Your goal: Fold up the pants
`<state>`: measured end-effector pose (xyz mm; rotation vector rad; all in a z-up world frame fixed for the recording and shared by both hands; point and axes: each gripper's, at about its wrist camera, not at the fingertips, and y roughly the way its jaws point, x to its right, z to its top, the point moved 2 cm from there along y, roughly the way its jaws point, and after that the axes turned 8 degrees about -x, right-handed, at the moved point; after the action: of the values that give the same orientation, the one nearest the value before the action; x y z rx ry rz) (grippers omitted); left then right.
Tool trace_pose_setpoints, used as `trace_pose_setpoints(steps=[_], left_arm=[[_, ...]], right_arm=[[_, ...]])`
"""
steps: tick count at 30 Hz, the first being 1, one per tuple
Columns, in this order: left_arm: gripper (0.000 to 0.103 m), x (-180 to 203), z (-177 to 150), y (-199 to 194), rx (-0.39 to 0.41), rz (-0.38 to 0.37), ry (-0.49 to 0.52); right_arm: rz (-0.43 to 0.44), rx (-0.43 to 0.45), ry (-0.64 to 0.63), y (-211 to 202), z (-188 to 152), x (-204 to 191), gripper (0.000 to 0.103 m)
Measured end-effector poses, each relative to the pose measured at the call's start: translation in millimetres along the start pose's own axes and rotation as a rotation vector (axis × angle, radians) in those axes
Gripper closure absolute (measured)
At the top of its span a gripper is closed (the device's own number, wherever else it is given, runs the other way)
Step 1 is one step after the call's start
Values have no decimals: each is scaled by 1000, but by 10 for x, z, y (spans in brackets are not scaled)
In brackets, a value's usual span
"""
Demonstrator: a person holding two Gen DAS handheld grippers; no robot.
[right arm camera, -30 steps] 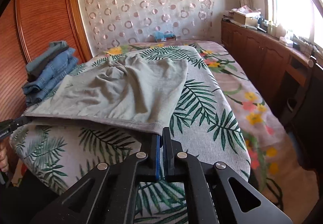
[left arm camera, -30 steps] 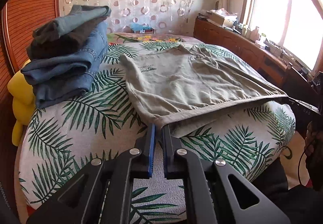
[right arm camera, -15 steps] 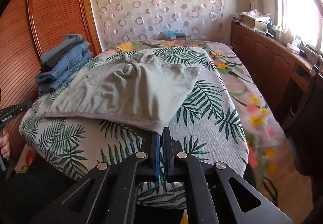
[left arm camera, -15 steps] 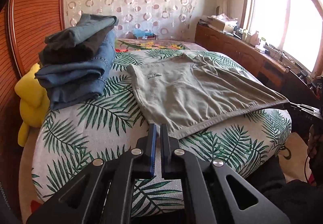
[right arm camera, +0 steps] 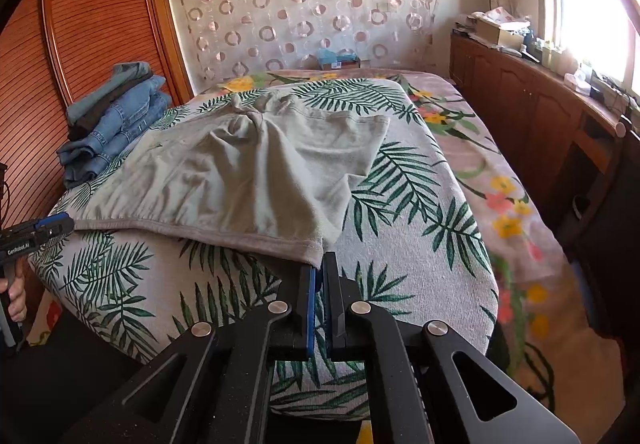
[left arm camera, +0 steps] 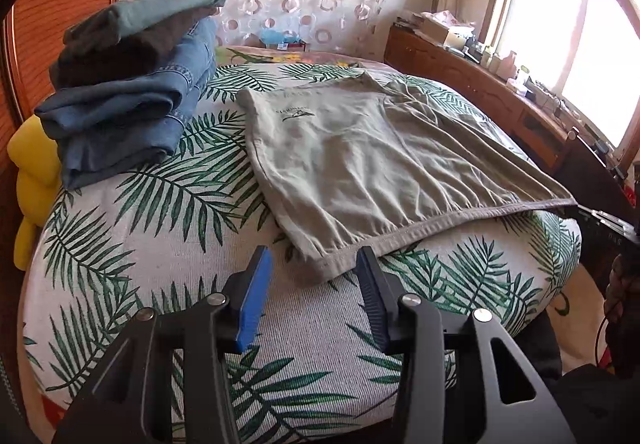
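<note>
We spread the pants (left arm camera: 360,160) at the bed's (left arm camera: 140,244) near edge: left gripper (left arm camera: 316,272) is opening, empty; right gripper (right arm camera: 319,268) pinches the waistband corner. Next it lets go.

The left claw (left arm camera: 310,264) points forward and downward, its jaws opening, the blue-padded finger (left arm camera: 252,300) and the ribbed black finger (left arm camera: 372,300) spread apart with nothing pinched between their pads. In the right wrist view, a hand (right arm camera: 14,296) grips this claw's handle from below. The right claw (right arm camera: 320,268) also tilts forward and down, its two fingers drawn together with only a thin slit between them, clamped at the tips.
</note>
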<state>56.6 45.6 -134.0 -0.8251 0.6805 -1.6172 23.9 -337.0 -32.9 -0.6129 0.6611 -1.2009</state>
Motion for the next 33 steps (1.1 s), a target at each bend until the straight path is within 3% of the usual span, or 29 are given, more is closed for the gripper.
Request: trace_pose_setpoints(steps=[6, 10, 13, 14, 17, 24, 33], left_arm=[[63, -10, 14, 130, -35, -8, -14], [77, 24, -27, 174, -47, -4, 0], [89, 35, -26, 166, -45, -2, 12], [92, 34, -22, 152, -38, 1, 14], [92, 36, 15, 101, -26, -5, 18], [94, 128, 177, -36, 13, -2, 61], [96, 665, 542, 4, 23, -49, 197]], right_arm=[[20, -7, 4, -47, -8, 2, 101], [16, -11, -13, -106, -9, -27, 100], [-9, -5, -20, -154, -11, -38, 93], [-22, -1, -18, -170, -16, -34, 86], [-22, 18, 1, -203, -38, 0, 74], [-18, 37, 43, -135, 4, 14, 74], [0, 40, 58, -22, 33, 39, 73]])
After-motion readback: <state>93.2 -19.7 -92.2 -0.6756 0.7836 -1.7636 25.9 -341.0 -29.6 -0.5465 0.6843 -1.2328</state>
